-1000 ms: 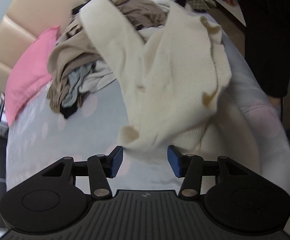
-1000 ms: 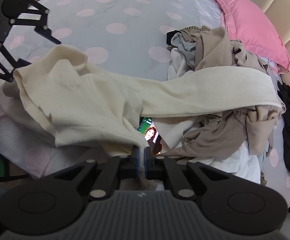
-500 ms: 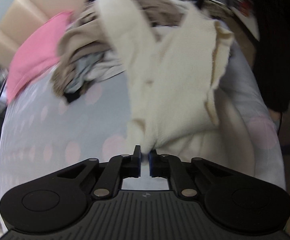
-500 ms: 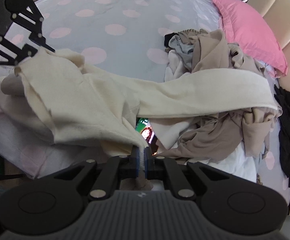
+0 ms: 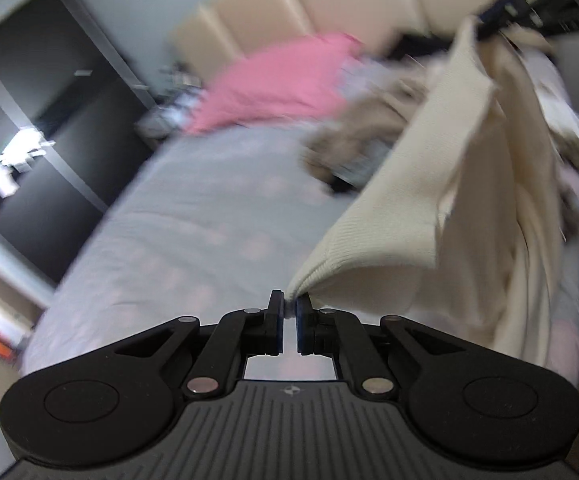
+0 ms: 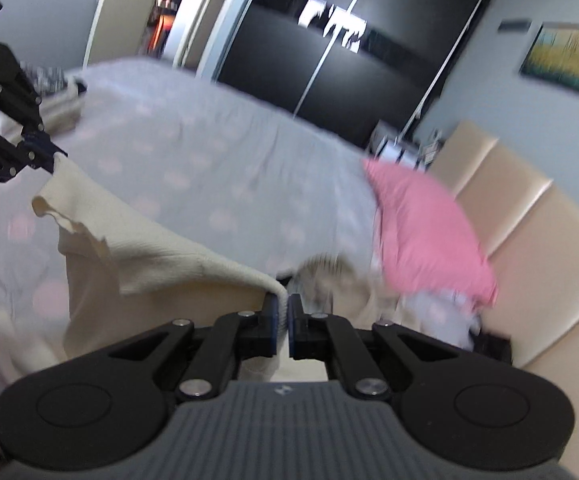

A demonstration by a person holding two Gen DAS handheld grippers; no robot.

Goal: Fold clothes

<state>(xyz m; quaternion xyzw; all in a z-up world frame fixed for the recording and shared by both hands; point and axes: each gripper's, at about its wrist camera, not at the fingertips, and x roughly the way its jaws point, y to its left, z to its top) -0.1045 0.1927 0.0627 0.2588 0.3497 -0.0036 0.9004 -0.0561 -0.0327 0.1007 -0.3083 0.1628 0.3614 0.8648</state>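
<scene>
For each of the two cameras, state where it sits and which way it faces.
Left wrist: rides the left gripper, facing across the bed to the headboard; own fingers pinch the cream garment.
Right wrist: rides the right gripper, facing across the bed to the dark wardrobe; own fingers pinch the garment's other corner.
Shared: garment, pink pillow, each other's gripper.

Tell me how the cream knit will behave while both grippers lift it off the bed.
Probably floppy: the cream knit sags and folds between the left gripper and right gripper, with loose ends hanging. Likely light, since pinching just its edges seems to carry it. The ribbed weave may stretch rather than slip.
</scene>
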